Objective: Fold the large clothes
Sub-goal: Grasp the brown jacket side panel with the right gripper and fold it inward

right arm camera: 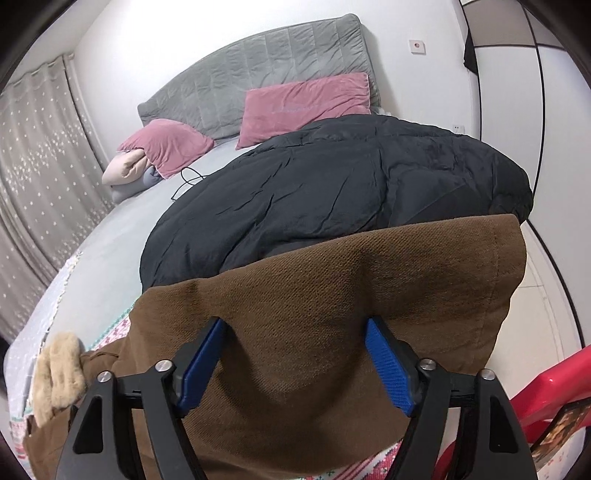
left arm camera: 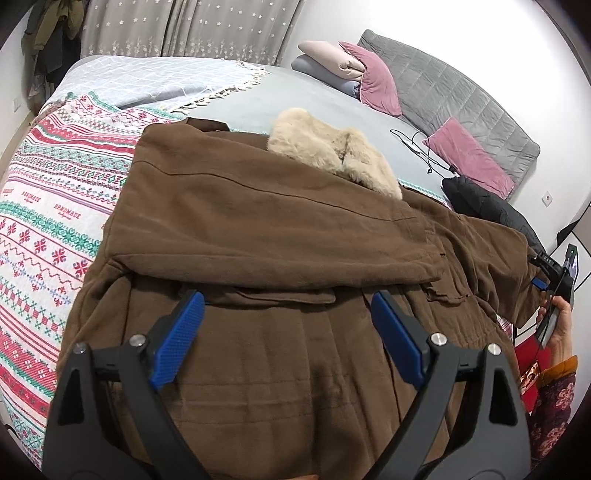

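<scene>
Brown coat spread on bed, 1 sleeve folded across, fur collar.

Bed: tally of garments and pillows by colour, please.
Brown coat: 1
Black padded jacket: 1
Pink pillows: 2
Beige folded bedding: 1
Blue-grey folded bedding under it: 1
Total: 6

White walls, grey headboard, curtains
</scene>
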`<state>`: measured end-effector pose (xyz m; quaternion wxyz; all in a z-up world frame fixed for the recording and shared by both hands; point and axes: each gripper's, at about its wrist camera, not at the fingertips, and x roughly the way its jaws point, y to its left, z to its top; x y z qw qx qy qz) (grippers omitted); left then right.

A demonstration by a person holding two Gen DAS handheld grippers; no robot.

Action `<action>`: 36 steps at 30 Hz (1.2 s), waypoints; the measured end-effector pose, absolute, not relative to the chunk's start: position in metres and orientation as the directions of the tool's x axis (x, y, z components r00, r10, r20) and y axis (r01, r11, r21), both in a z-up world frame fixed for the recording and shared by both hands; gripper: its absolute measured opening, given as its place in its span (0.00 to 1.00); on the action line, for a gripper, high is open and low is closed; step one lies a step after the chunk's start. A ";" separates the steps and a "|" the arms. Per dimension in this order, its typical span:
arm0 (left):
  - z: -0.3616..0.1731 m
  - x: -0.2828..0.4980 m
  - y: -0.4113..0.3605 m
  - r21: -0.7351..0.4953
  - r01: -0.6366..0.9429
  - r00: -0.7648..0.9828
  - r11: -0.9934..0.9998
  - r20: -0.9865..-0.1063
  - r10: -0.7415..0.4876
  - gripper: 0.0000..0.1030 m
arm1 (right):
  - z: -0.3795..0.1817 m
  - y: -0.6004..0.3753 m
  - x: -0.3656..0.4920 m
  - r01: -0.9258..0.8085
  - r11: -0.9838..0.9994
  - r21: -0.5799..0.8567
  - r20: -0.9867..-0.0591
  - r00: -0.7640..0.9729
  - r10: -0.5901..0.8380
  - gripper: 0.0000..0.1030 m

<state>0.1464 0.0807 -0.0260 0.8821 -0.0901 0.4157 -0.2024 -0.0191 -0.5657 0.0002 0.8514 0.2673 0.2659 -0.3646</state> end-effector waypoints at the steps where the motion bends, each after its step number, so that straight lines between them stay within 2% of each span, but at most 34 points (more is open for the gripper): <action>1: -0.027 0.147 0.081 -0.327 0.280 0.572 0.902 -0.698 -0.431 0.89 | -0.001 -0.566 -0.020 0.761 0.592 0.266 -0.647 0.596 -0.476 0.65; 5: -0.029 0.149 0.083 -0.331 0.272 0.564 0.904 -0.706 -0.429 0.89 | 0.001 -0.564 -0.021 0.743 0.610 0.275 -0.638 0.616 -0.462 0.45; 7: -0.030 0.150 0.083 -0.330 0.272 0.562 0.904 -0.708 -0.428 0.89 | 0.004 -0.562 -0.020 0.733 0.624 0.271 -0.630 0.625 -0.461 0.27; 10: -0.029 0.149 0.082 -0.316 0.277 0.568 0.908 -0.708 -0.419 0.89 | 0.011 -0.554 -0.018 0.731 0.642 0.229 -0.615 0.621 -0.487 0.11; 13: -0.027 0.149 0.083 -0.316 0.281 0.571 0.906 -0.704 -0.422 0.89 | 0.023 -0.541 -0.016 0.732 0.657 0.182 -0.598 0.612 -0.517 0.07; 19: -0.025 0.148 0.084 -0.324 0.284 0.571 0.902 -0.699 -0.431 0.89 | 0.058 -0.494 -0.010 0.663 0.738 0.121 -0.529 0.673 -0.517 0.06; 26: -0.021 0.143 0.081 -0.311 0.303 0.575 0.901 -0.694 -0.433 0.89 | 0.087 -0.382 0.029 0.441 0.898 0.009 -0.494 0.782 -0.379 0.06; 30: -0.020 0.142 0.077 -0.293 0.315 0.577 0.903 -0.697 -0.427 0.89 | 0.074 -0.307 0.062 0.262 0.964 -0.043 -0.544 0.804 -0.242 0.06; 36: -0.023 0.144 0.077 -0.290 0.305 0.565 0.907 -0.712 -0.418 0.89 | 0.010 -0.213 0.105 -0.040 0.998 0.047 -0.736 0.674 0.061 0.14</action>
